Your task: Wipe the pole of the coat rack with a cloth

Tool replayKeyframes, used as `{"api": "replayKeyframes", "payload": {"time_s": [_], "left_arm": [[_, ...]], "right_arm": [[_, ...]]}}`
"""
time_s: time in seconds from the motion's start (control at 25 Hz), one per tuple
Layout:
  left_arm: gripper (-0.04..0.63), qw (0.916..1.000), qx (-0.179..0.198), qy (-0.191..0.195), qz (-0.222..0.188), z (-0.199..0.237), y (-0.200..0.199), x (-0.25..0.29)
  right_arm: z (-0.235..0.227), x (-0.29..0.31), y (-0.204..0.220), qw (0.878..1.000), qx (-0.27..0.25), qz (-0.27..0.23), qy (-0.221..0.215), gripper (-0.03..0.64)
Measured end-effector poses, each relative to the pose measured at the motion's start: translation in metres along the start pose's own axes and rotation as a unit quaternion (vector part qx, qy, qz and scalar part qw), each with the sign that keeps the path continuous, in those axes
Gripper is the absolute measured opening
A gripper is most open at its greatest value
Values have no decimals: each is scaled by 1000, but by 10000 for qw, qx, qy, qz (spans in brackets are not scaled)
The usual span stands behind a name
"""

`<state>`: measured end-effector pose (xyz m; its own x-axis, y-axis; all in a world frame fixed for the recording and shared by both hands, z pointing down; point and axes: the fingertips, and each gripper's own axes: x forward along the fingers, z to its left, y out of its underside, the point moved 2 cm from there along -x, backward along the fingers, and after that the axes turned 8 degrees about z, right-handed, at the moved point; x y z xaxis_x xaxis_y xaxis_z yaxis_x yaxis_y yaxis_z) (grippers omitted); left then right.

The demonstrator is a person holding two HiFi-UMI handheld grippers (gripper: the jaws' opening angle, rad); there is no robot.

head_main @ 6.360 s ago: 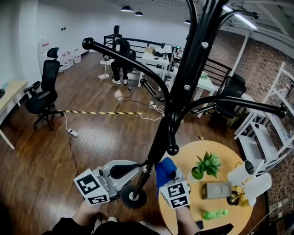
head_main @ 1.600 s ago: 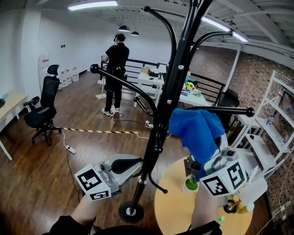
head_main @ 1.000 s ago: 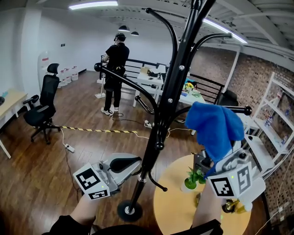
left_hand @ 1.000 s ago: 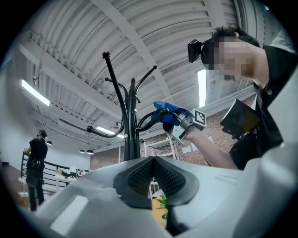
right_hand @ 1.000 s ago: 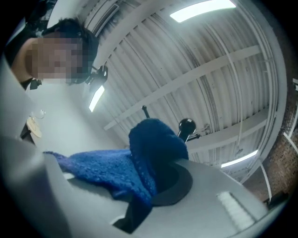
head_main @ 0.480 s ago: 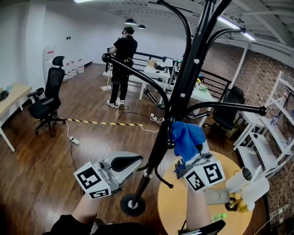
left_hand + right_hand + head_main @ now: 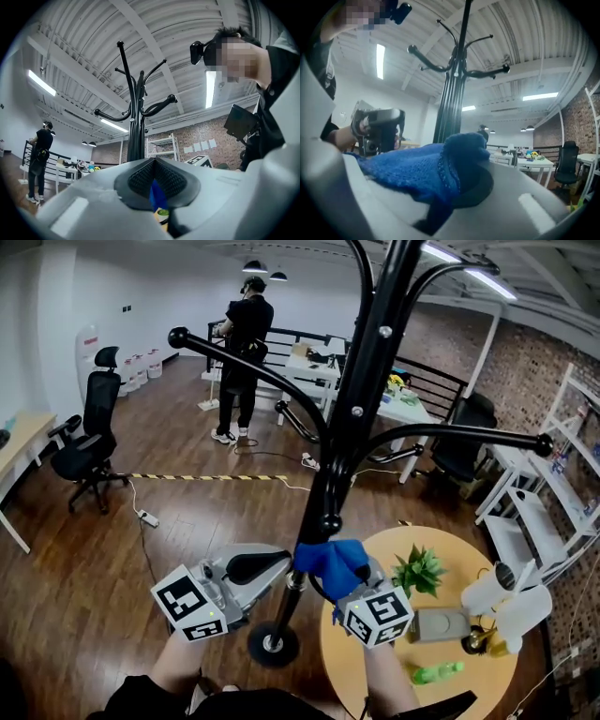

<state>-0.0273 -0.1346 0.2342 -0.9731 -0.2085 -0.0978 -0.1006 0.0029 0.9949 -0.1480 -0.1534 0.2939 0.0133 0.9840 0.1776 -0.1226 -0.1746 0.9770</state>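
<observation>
The black coat rack pole (image 7: 352, 427) runs from the top of the head view down to its round base (image 7: 272, 645). A blue cloth (image 7: 330, 562) is pressed against the pole's lower part, just above the base. My right gripper (image 7: 336, 576) is shut on the cloth, which also fills the right gripper view (image 7: 417, 173) and drapes over that gripper (image 7: 457, 157); the pole (image 7: 451, 105) rises behind it. My left gripper (image 7: 279, 568) sits at the pole's left side, level with the cloth. Its pads meet, with the pole (image 7: 136, 136) standing just past that gripper (image 7: 153, 163).
A round wooden table (image 7: 464, 559) stands right of the rack base with a potted plant (image 7: 419, 573), a green bottle (image 7: 436, 673) and white lamp heads (image 7: 506, 601). Rack arms (image 7: 459, 437) spread overhead. A person (image 7: 246, 329) stands far back; an office chair (image 7: 89, 432) is at the left.
My right gripper has brought the blue cloth down and left, from raised out to the right to low against the pole. The left gripper has stayed by the pole.
</observation>
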Motion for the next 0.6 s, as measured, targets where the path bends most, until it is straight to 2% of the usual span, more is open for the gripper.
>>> {"api": "replayKeyframes", "payload": {"time_s": [0.16, 0.24, 0.36, 0.6], "left_arm": [[5, 9999, -72, 130, 38, 0, 8, 8], [6, 9997, -101, 220, 49, -2, 11, 14], [6, 9995, -130, 296, 70, -3, 13, 20], [5, 9994, -154, 292, 104, 1, 15, 23]], "right_arm": [[16, 16, 63, 9910, -189, 1304, -222, 26], [18, 14, 83, 9842, -281, 1730, -242, 26], [14, -6, 95, 9796, -137, 1984, -290, 26], [6, -29, 98, 9778, 187, 2050, -402, 26]]}}
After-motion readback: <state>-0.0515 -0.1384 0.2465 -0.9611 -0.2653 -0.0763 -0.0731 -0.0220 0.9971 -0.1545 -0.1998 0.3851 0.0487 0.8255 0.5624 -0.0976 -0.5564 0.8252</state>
